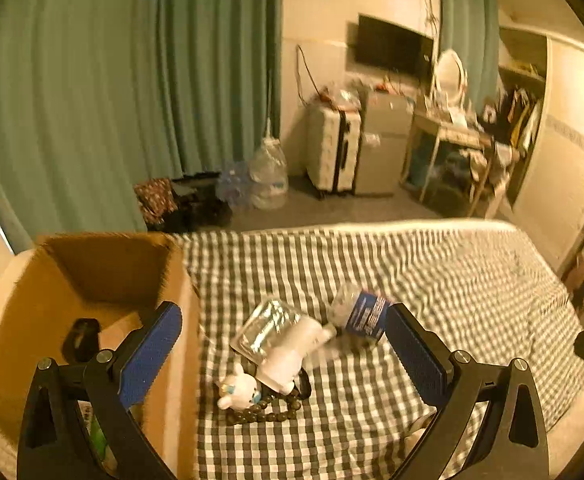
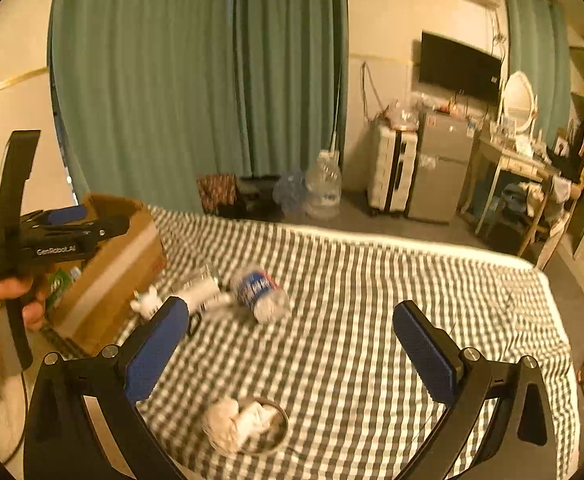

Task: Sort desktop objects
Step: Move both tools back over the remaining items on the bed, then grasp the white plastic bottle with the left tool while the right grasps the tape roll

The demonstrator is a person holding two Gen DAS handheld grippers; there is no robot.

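Bottle, clear, crumpled, blue-labelled, lies on its side on the checked cloth ahead between the left gripper's wide-apart jaws, beside a white tube, toy and beads; box just left; right gripper gapes, empty, over a bowl.

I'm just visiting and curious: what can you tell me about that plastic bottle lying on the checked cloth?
The bottle is small, clear and crinkled, seemingly thin plastic, with a blue printed label around its middle. It lies on its side on the checked cloth, right of a white spray-type container. Whether they touch is too blurred to tell. Neither gripper holds it.
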